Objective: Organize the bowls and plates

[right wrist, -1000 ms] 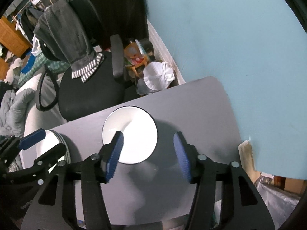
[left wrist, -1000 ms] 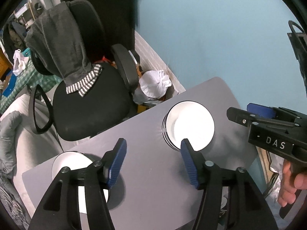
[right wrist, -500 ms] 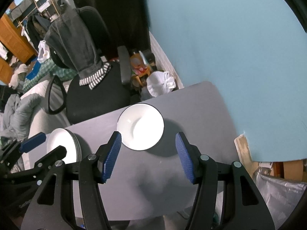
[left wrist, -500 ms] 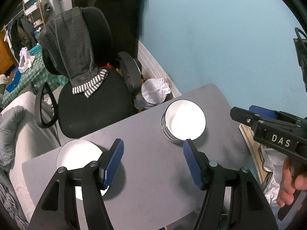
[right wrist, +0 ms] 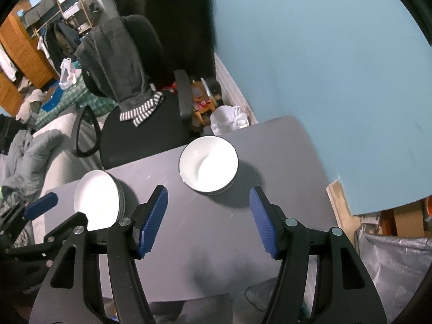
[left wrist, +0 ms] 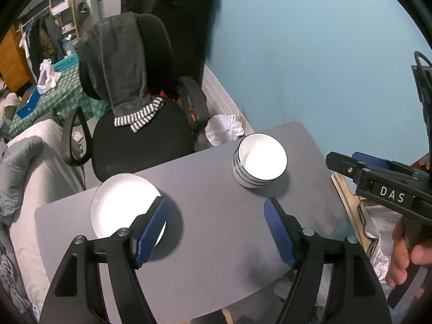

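Both grippers empty above the table [left wrist: 216, 202]: my left gripper [left wrist: 216, 232] opening, right gripper [right wrist: 208, 221] opening. Plates [left wrist: 118, 205] lower left, bowls [left wrist: 259, 167] centre right.

Both wrist views high, angled down (side by side), sharing table [left wrist: 216, 229]

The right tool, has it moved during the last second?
Yes. The right tool has pulled up and away from the gray table, which now looks smaller and shows more of itself.
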A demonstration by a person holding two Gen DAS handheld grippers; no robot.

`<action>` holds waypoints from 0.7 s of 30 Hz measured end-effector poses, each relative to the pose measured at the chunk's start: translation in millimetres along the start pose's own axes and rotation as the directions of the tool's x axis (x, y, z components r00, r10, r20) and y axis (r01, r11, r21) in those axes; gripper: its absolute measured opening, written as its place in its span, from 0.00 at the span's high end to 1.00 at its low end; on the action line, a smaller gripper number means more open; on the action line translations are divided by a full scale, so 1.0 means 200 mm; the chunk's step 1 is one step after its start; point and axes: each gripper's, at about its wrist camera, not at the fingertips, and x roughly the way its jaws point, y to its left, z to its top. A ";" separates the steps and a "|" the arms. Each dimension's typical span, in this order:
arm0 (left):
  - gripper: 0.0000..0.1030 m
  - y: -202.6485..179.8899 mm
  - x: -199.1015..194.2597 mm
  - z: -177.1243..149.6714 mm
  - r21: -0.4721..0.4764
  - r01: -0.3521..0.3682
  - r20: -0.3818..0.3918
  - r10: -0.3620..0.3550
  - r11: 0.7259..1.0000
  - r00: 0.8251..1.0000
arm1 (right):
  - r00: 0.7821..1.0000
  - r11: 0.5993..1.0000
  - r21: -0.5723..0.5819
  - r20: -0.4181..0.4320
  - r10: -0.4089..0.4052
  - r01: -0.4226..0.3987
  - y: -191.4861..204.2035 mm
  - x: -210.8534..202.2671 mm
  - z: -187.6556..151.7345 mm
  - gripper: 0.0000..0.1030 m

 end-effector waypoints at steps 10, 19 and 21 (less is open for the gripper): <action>0.27 0.08 -0.10 -0.10 -0.051 0.000 -0.005 0.000 0.999 1.000 | 1.000 1.000 -0.015 0.011 -0.011 0.011 0.07 -0.08 -0.09 0.40; 0.27 0.10 -0.11 -0.12 -0.085 -0.001 -0.006 0.001 0.996 1.000 | 1.000 0.999 -0.033 0.003 -0.020 0.021 0.07 -0.12 -0.15 0.40; 0.27 0.11 -0.09 -0.11 -0.101 0.000 -0.010 -0.001 0.995 1.000 | 1.000 0.999 -0.040 -0.006 -0.020 0.020 0.07 -0.10 -0.14 0.40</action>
